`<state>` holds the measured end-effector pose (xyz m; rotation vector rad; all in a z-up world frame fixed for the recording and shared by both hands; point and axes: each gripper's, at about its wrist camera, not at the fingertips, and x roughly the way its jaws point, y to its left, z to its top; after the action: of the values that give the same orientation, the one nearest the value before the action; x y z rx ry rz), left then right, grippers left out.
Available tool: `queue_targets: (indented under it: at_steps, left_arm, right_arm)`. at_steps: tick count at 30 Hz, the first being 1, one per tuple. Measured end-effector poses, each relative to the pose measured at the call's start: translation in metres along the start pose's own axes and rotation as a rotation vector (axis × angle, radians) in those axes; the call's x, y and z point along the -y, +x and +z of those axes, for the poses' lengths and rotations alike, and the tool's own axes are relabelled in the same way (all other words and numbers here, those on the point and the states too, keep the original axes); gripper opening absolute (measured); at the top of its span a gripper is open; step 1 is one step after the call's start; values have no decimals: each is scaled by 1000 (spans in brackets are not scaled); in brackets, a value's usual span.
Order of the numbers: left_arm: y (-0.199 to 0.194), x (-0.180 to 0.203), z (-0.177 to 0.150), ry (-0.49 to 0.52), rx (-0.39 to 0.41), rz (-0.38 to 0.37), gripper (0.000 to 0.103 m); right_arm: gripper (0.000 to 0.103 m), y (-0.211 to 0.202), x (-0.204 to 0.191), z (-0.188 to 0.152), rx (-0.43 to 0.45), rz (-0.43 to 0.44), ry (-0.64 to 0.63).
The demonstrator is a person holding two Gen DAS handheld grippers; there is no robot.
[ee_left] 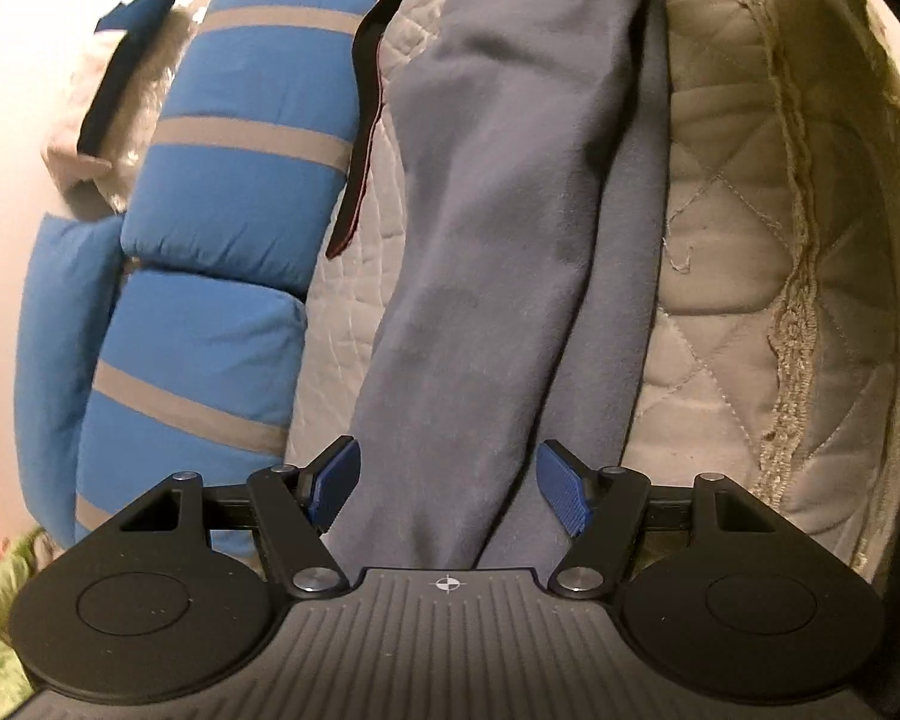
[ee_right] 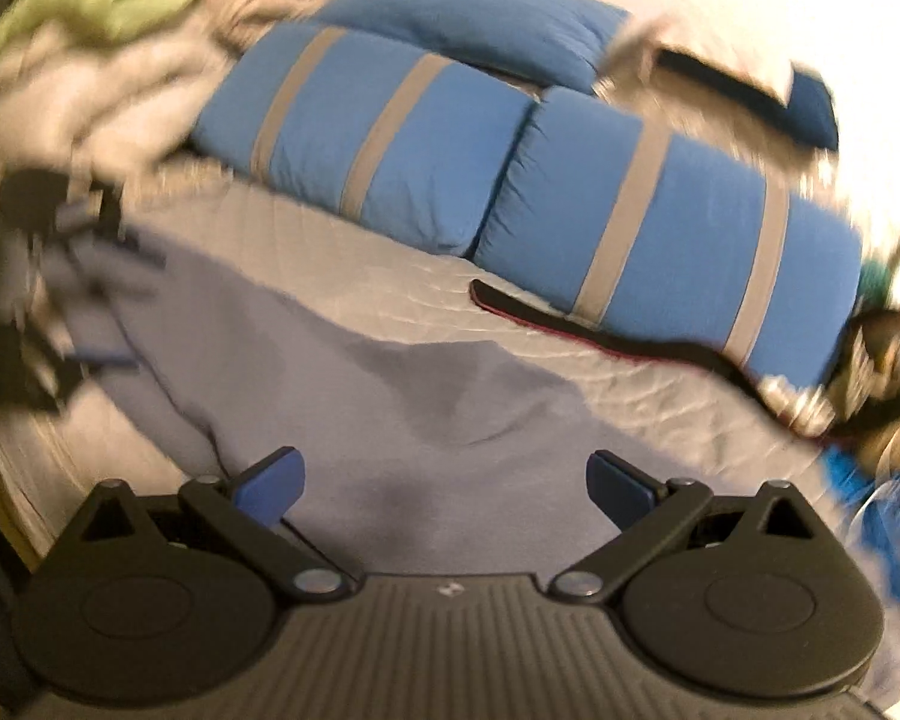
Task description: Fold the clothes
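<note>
pillows (ee_left: pixel 234 138): two blue with grey stripes, end to end along the left edge of the left wrist view, by the wall; clear of the work area, so no interference with folding.
black strap (ee_left: pixel 363 96): dark strip with a red edge, on the quilt between pillows and garment; apart from the garment, likely not part of this fold.
grey-blue garment (ee_left: pixel 498 252): the task's thing; flat on the quilted bedspread (ee_left: pixel 744 192), already doubled into a long narrow band running away from the left gripper; one layer overlaps the other along the right side, probably a lengthwise fold laid down.
left gripper (ee_left: pixel 448 492): fingers apart, near end of the garment between them but pads not pressing; reads as released, cloth left to settle.
right gripper (ee_right: pixel 444 483): fingers spread wide, nothing clamped; hovers over the garment's broad middle, view motion-blurred, so contact with cloth not certain.
clothes pile (ee_right: pixel 120 6): green and white heap at top left of the right wrist view, beside the pillows; likely the unfolded queue.
next: probably a crosswise fold, needs both ends gripped.
</note>
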<state>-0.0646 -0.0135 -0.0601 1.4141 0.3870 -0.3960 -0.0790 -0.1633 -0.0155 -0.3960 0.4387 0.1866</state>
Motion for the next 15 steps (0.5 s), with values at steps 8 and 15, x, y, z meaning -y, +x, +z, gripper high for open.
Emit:
queue_targets:
  at_steps: [8,15]
  left_arm:
    - [10,11,11,62,-23,60,61]
    - [2,9,7,59,-54,-4,3]
  right_arm:
    - [102,4,-45,-7,-2,-91,-280]
    - [102,8,-61,-11,21,-62,-422]
